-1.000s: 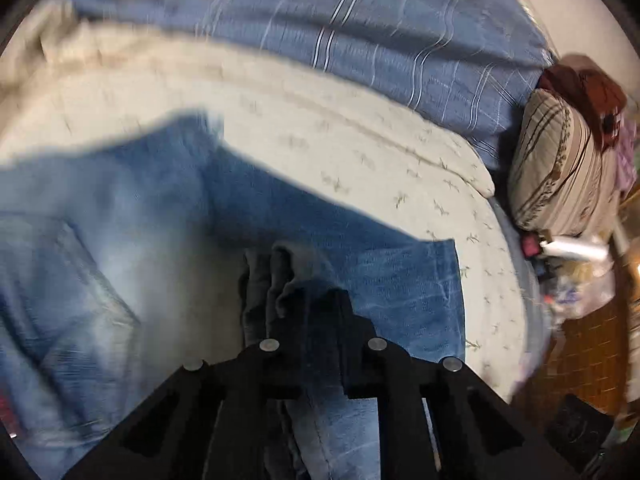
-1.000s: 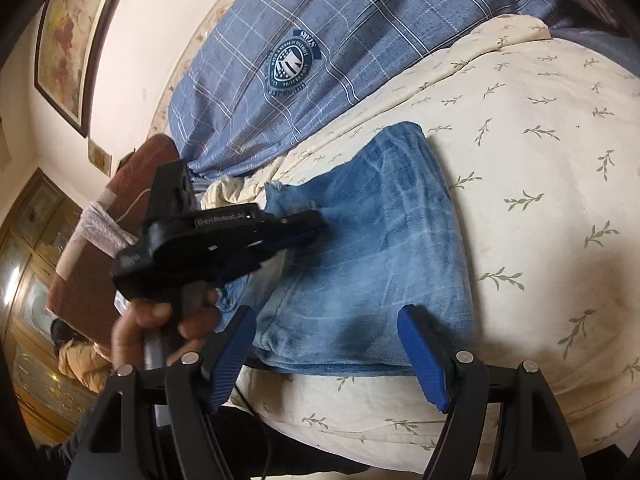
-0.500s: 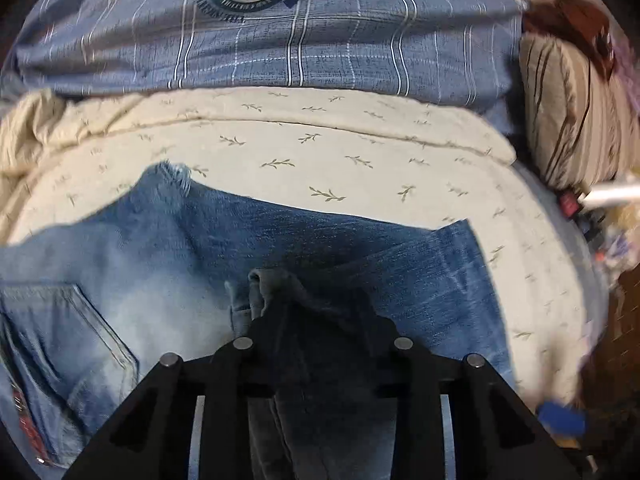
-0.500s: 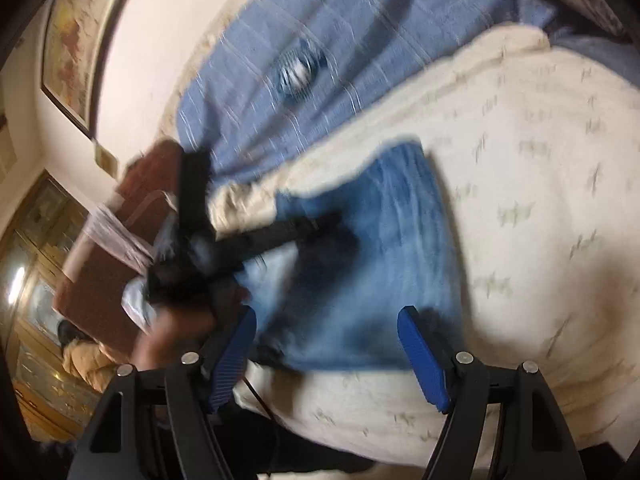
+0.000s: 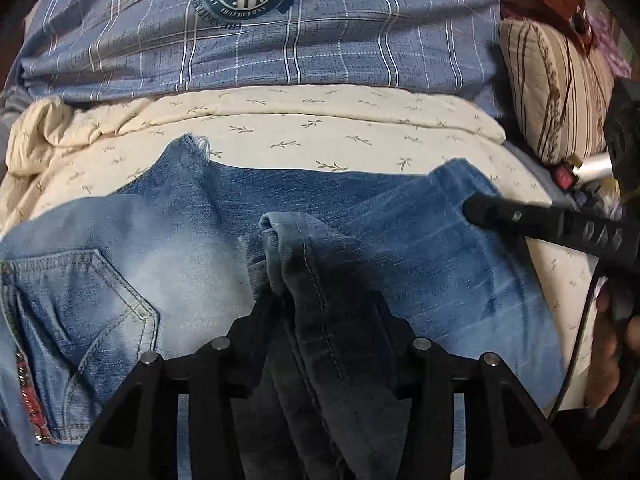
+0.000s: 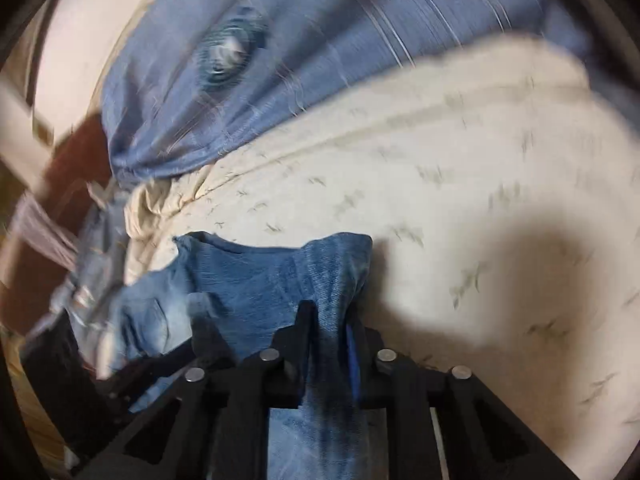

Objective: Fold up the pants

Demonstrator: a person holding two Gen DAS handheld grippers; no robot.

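Note:
Blue jeans (image 5: 180, 240) lie partly folded on a cream leaf-print sheet (image 5: 280, 128), back pocket at the left. My left gripper (image 5: 316, 300) is shut on a bunched hem edge of the jeans. The right gripper shows in the left wrist view (image 5: 472, 208) at the jeans' right folded edge. In the right wrist view, which is blurred, my right gripper (image 6: 328, 320) is shut on a fold of the jeans (image 6: 260, 276), which drapes between its jaws.
A blue plaid cover with a round crest (image 5: 248, 0) lies behind the sheet. A striped pillow (image 5: 560, 88) stands at the right, with small items (image 5: 568, 176) beside it. A brown furniture piece (image 6: 60, 200) is at the left in the right wrist view.
My right gripper was open above the jeans' near edge; it has moved in and shut on the folded edge. My left gripper stays shut on the hem, and its view has swung upward.

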